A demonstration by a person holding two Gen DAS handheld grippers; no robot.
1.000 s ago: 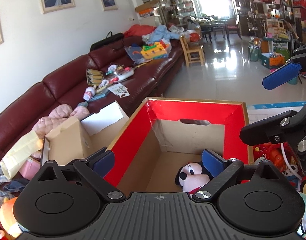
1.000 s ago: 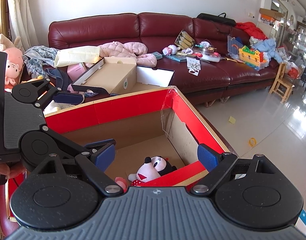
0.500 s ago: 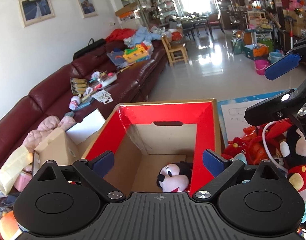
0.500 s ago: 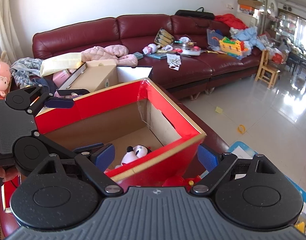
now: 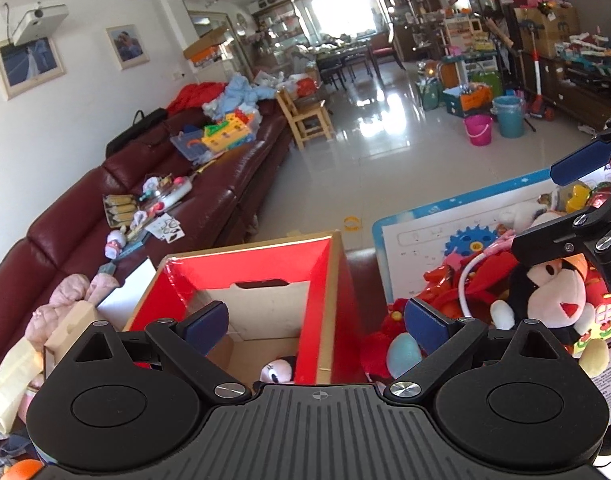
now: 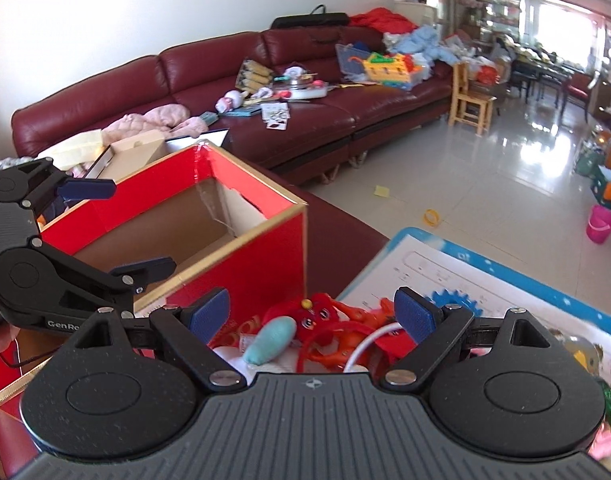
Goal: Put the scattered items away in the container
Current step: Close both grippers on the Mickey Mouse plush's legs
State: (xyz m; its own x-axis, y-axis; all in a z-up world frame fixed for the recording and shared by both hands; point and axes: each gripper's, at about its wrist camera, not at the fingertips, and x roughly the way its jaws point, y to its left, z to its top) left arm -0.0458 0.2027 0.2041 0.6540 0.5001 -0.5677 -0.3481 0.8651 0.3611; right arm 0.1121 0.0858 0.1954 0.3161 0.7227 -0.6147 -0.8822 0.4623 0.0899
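We see the red cardboard box (image 5: 265, 280) standing open at six o'clock in the left wrist view, a small plush doll (image 5: 277, 370) lying on its floor. At three o'clock of it, a Mickey plush (image 5: 545, 300) sits among heaped red toys (image 6: 325, 320). Our left gripper (image 5: 315, 320) and right gripper (image 6: 311, 312) hover spread wide, grasping nothing.

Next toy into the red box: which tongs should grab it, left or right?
Right, probably. The right tongs are open directly above the toy pile beside the red box. The left tongs, also open, point mostly into the box, where a plush already lies.
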